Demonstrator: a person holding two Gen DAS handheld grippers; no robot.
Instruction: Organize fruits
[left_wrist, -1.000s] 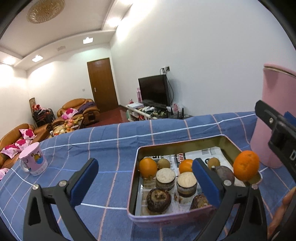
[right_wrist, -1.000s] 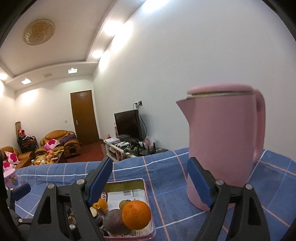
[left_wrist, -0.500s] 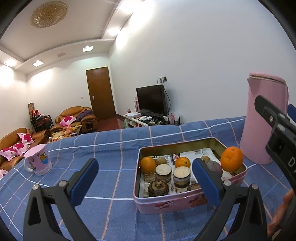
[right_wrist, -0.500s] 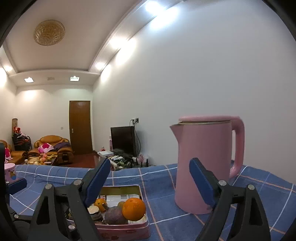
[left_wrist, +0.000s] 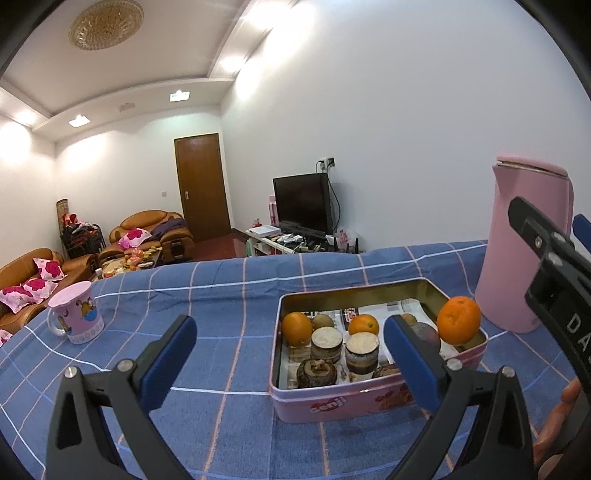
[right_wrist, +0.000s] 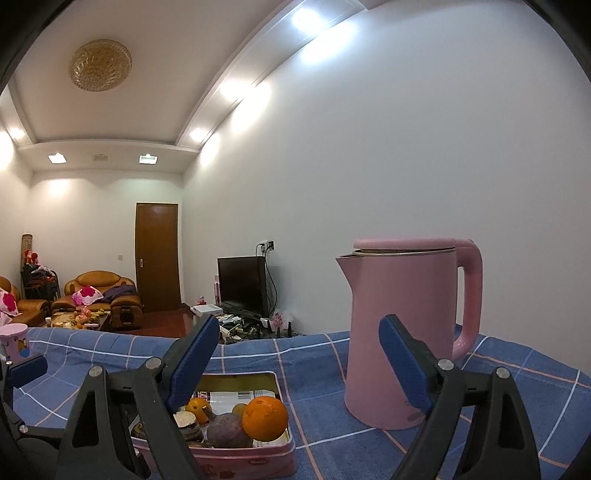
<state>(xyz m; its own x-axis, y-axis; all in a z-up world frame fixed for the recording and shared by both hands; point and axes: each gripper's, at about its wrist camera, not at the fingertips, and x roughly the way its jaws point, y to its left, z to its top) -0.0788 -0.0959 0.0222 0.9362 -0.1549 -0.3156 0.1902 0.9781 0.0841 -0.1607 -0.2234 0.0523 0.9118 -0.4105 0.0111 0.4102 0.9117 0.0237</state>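
On the blue checked counter (left_wrist: 229, 295), left wrist view: pink tin (left_wrist: 373, 400) ahead and right of left claw (left_wrist: 290, 356), holding oranges, cut brown rounds, dark fruit. Big orange (left_wrist: 458, 324) perched at tin's far right corner, beside pink kettle (left_wrist: 524, 254). Left claw wide open, empty; right pad overlapping tin in picture, no contact seen. Pink mug (left_wrist: 75, 317) far left. Versus a second back: tin smaller and farther, kettle top now in frame.

Right wrist view: right claw (right_wrist: 295, 365) spread wide, nothing gripped. Tin (right_wrist: 255, 459) low and left of claw, orange (right_wrist: 265, 418) at near corner, below left pad. Right claw judged nearer that orange. Kettle (right_wrist: 399, 332) ahead right. Versus a second back: camera tilted level, tin lower in frame.
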